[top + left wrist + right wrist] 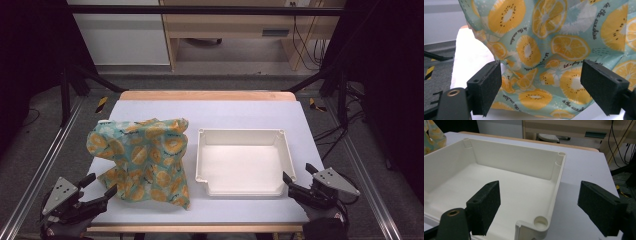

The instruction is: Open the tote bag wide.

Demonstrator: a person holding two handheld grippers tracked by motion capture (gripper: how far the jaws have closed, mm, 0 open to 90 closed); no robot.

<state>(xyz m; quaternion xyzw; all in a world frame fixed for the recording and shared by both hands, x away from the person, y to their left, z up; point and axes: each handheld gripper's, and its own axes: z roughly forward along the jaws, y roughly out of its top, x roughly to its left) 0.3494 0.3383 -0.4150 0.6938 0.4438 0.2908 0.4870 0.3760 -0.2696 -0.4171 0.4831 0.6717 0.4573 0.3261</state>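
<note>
A teal cloth printed with orange slices [142, 157] stands bunched up on the left half of the white table [240, 112]. To its right sits an empty white tray [243, 161]. My left gripper [100, 186] hovers open at the front left, just short of the cloth's lower edge; in the left gripper view the cloth [549, 50] hangs beyond the parted jaws. My right gripper [298, 179] is open at the tray's front right corner. In the right gripper view the tray's near corner [540, 222] lies between the jaws, untouched.
A wooden strip [205, 95] runs along the table's far edge. Black frame bars [75, 75] flank the table at both sides. Beyond it stand a white cabinet [120, 35] and a wooden shelf with cables [300, 35].
</note>
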